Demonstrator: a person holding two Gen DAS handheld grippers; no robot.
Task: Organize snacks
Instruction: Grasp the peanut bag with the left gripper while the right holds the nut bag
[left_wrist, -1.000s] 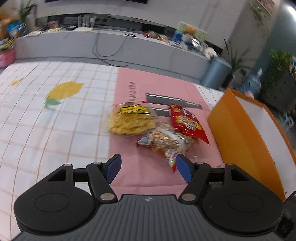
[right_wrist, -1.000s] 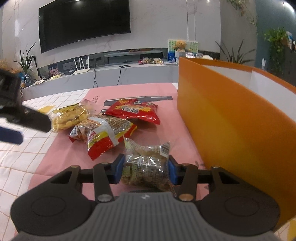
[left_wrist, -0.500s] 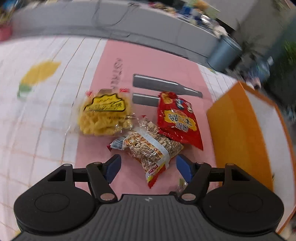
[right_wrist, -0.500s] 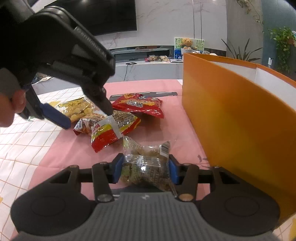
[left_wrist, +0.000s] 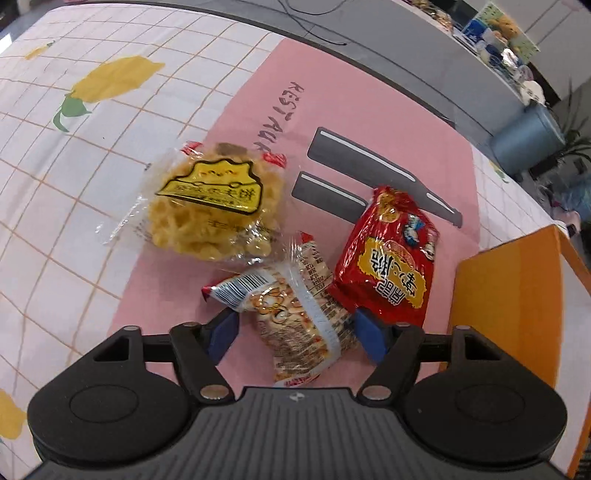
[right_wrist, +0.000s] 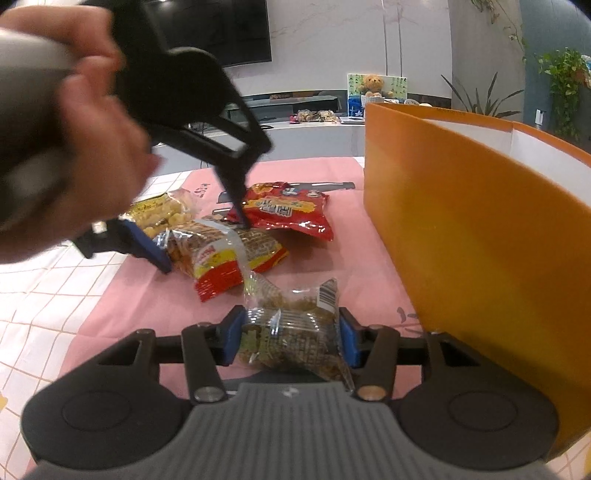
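Observation:
My left gripper (left_wrist: 297, 332) is open, its blue pads on either side of a peanut snack bag (left_wrist: 299, 317) with a red end, lying on the pink mat. A yellow cracker bag (left_wrist: 210, 206) lies to its upper left and a red chip bag (left_wrist: 391, 266) to its right. My right gripper (right_wrist: 290, 339) is shut on a clear bag of brown snacks (right_wrist: 291, 332), just above the mat, beside the orange box (right_wrist: 469, 236). In the right wrist view the left gripper (right_wrist: 207, 240) straddles the peanut bag (right_wrist: 225, 251).
The orange box (left_wrist: 517, 295) stands at the right with its open top and white inside. The pink mat (left_wrist: 332, 110) lies on a white checked tablecloth (left_wrist: 55, 184). A grey counter with clutter runs behind the table.
My left gripper has come down and forward over the peanut bag, which now sits between its open pads. My right gripper still holds its bag in about the same place.

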